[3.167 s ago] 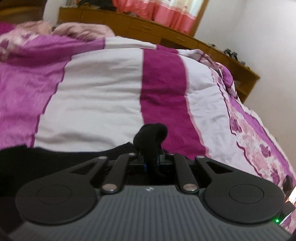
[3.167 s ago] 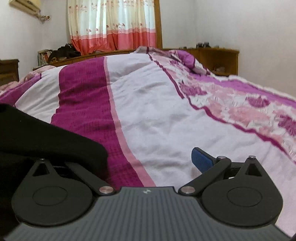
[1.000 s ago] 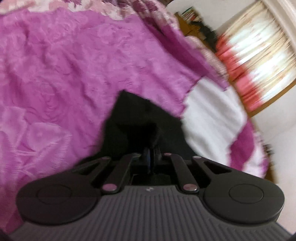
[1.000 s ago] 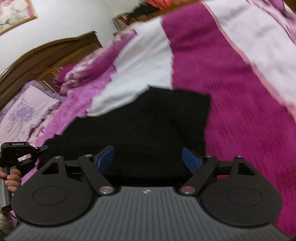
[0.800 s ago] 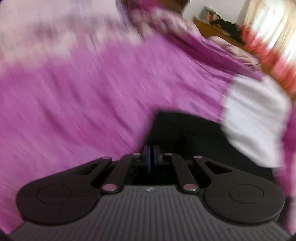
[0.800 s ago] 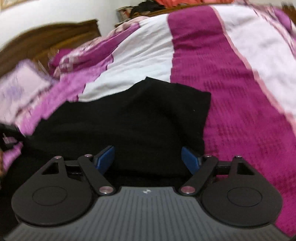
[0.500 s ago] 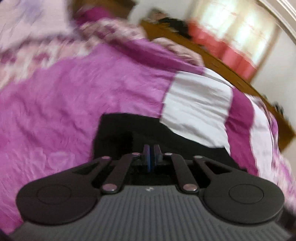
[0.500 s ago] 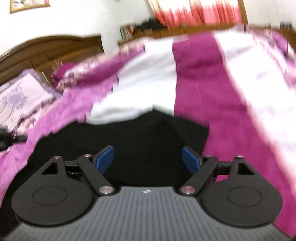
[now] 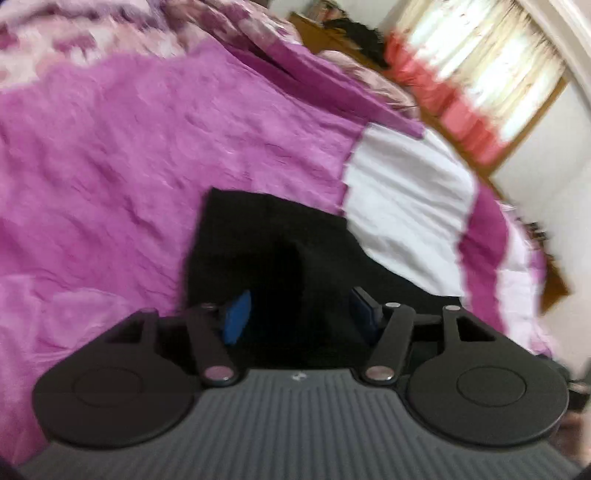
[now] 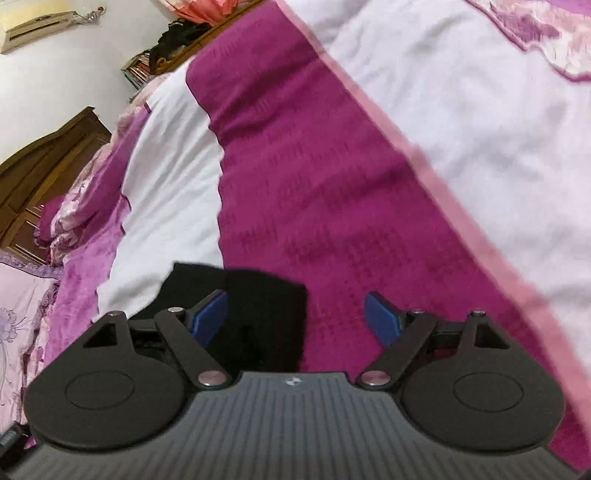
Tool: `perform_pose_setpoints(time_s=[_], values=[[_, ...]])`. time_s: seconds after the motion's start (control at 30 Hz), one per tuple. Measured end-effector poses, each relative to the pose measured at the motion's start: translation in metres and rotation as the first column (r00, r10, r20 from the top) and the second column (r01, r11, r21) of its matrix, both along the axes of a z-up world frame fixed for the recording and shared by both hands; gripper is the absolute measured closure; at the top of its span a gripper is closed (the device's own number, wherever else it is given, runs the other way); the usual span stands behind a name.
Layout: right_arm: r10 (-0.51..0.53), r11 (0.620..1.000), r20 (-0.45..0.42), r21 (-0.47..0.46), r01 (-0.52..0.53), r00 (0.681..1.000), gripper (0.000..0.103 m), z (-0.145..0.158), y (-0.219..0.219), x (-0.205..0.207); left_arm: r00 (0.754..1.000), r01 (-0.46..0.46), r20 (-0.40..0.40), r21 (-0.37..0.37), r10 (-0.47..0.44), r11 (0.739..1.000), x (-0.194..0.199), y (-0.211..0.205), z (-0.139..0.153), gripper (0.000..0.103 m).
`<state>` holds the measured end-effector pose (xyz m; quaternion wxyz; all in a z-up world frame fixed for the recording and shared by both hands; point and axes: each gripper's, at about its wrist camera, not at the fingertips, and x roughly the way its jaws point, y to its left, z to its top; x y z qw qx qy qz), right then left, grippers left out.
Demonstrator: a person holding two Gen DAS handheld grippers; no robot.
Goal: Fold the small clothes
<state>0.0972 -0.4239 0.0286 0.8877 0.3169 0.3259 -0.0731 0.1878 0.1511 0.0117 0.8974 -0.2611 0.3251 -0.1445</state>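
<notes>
A black garment [image 9: 273,236] lies folded on the bed's purple and white striped cover [image 9: 110,155]. My left gripper [image 9: 299,314] is open just above it, blue pads spread, with the cloth lying between and below them, not pinched. In the right wrist view a corner of the same black garment [image 10: 255,295] shows at lower left. My right gripper [image 10: 295,319] is open and empty, its left pad over the garment's edge and its right pad over the magenta stripe [image 10: 332,184].
A wooden headboard [image 10: 40,166] and pillows [image 10: 22,306] are at the left. A wooden dresser with dark clutter [image 9: 351,33] and pink curtains [image 9: 480,74] stand beyond the bed. White and floral bedcover [image 10: 480,92] stretches to the right.
My left gripper has opened and let go of the black garment, which now lies on the bed. My right gripper, still open, has swung right toward the garment's edge.
</notes>
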Motion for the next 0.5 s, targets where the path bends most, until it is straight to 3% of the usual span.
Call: perform_pose_setpoints(time_s=[0.03, 0.07, 0.1, 0.17, 0.2, 0.23, 0.33, 0.5], values=[[-0.006, 0.999, -0.011, -0.040, 0.006, 1.000, 0.021, -0.004, 0.004, 0.003, 1.000, 0.026, 0.008, 0.032, -0.026, 0.999, 0.000, -0.004, -0.003, 0.042], [-0.028, 0.995, -0.014, -0.092, 0.027, 0.999, 0.037, -0.005, 0.009, 0.005, 0.999, 0.042, 0.006, 0.059, -0.042, 0.997, 0.003, -0.009, -0.005, 0.042], [-0.046, 0.991, -0.015, -0.126, 0.044, 0.999, 0.069, -0.006, 0.014, 0.005, 0.997, 0.072, -0.005, 0.072, -0.072, 0.995, 0.009, -0.016, -0.006, 0.043], [-0.044, 0.995, 0.003, -0.092, 0.044, 0.999, 0.091, -0.009, 0.012, 0.006, 0.992, 0.122, 0.025, 0.051, -0.124, 0.991, 0.014, -0.024, -0.001, 0.046], [-0.039, 0.997, 0.015, -0.060, 0.039, 0.999, 0.096, -0.012, 0.012, 0.006, 0.990, 0.135, 0.043, 0.029, -0.136, 0.990, 0.017, -0.025, -0.001, 0.079], [-0.043, 0.998, 0.019, -0.055, 0.044, 0.999, 0.097, -0.016, 0.015, 0.006, 0.992, 0.124, 0.034, 0.016, -0.124, 0.992, 0.021, -0.026, -0.002, 0.092], [-0.052, 0.997, 0.031, -0.052, 0.053, 0.998, 0.098, -0.018, 0.014, 0.005, 0.995, 0.052, 0.085, -0.019, -0.050, 0.998, 0.014, -0.020, 0.008, 0.092], [-0.059, 0.994, 0.031, -0.086, 0.062, 0.998, 0.099, -0.017, 0.014, 0.009, 0.991, -0.022, 0.128, 0.003, 0.021, 1.000, -0.001, 0.002, 0.023, 0.092]])
